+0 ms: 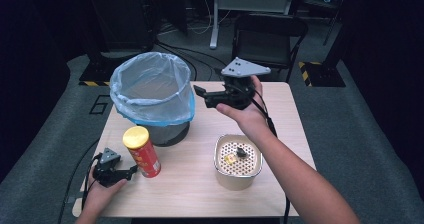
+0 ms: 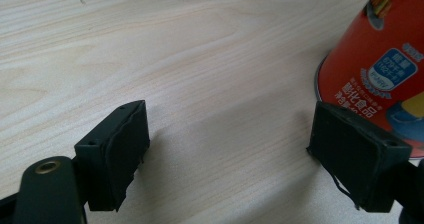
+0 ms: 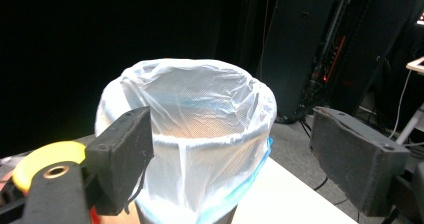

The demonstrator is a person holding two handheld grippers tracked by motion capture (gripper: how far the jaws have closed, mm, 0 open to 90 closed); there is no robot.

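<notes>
A mesh bin (image 1: 152, 91) lined with a pale blue-white bag stands at the table's back left. In front of it stands a red snack can (image 1: 142, 153) with a yellow lid. My left gripper (image 1: 132, 173) rests low on the table just left of the can, open. In the left gripper view its jaws (image 2: 227, 154) hold nothing, and the can (image 2: 385, 59) stands just beyond the right jaw. My right gripper (image 1: 202, 97) hangs in the air right of the bin, pointing at it, open and empty. The right gripper view (image 3: 230, 159) looks onto the bin (image 3: 200, 129).
A round beige container (image 1: 220, 176) with a perforated insert sits at the front right of the wooden table (image 1: 190, 194), holding a small yellow bit (image 1: 230, 159) and a dark bit (image 1: 241, 152). A black chair (image 1: 267, 36) stands behind the table.
</notes>
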